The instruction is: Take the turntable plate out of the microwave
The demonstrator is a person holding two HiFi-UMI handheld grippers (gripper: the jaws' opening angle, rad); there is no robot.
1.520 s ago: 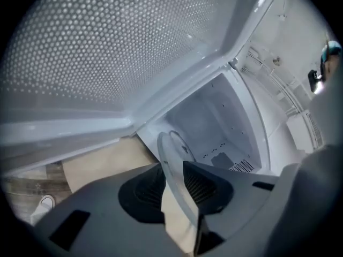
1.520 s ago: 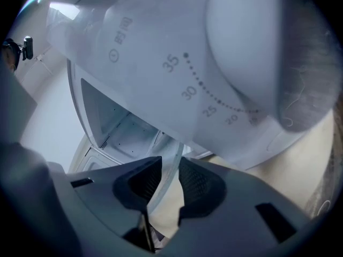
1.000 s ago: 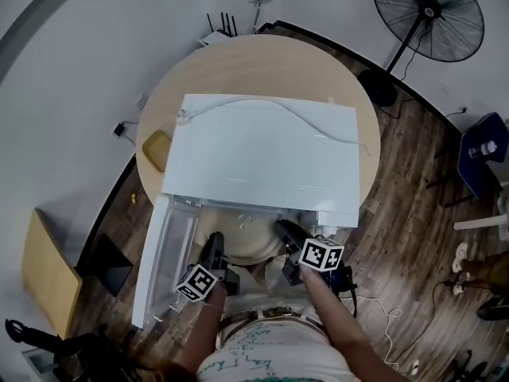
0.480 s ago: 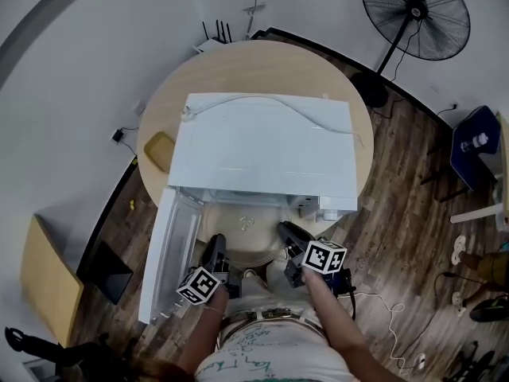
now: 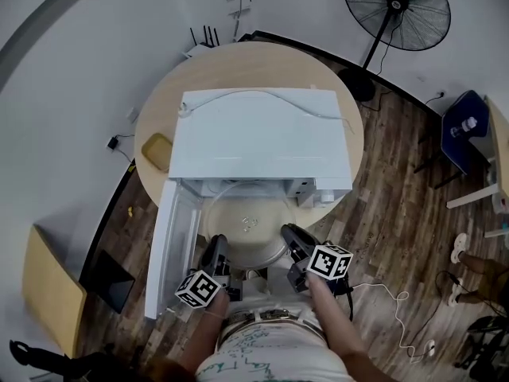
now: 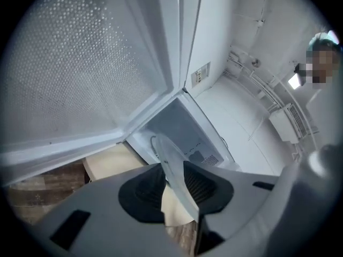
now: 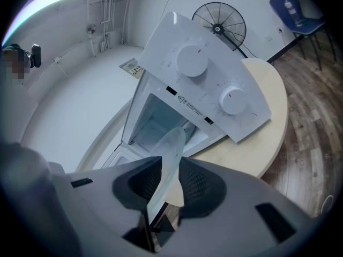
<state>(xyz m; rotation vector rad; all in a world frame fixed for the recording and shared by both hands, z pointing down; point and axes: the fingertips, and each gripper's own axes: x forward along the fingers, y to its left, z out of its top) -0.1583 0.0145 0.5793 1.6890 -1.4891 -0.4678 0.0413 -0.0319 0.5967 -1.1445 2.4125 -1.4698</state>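
A clear glass turntable plate [image 5: 248, 228] hangs in front of the white microwave [image 5: 258, 138], mostly outside its open cavity. My left gripper [image 5: 216, 249] is shut on the plate's left rim, and my right gripper [image 5: 291, 241] is shut on its right rim. In the left gripper view the plate [image 6: 172, 173] runs edge-on between the black pads [image 6: 199, 185]. In the right gripper view the plate [image 7: 166, 167] also stands edge-on between the pads [image 7: 143, 181], with the microwave's control panel [image 7: 206, 87] and its two knobs behind.
The microwave door [image 5: 165, 249] stands swung open to the left. The microwave sits on a round wooden table [image 5: 159, 102] with a yellow sponge [image 5: 157, 151] at its left. A floor fan [image 5: 392, 10] stands at the back right; a blue chair [image 5: 465, 130] is at the right.
Both grippers have drawn back toward me with the plate, which now sits farther out of the microwave cavity.
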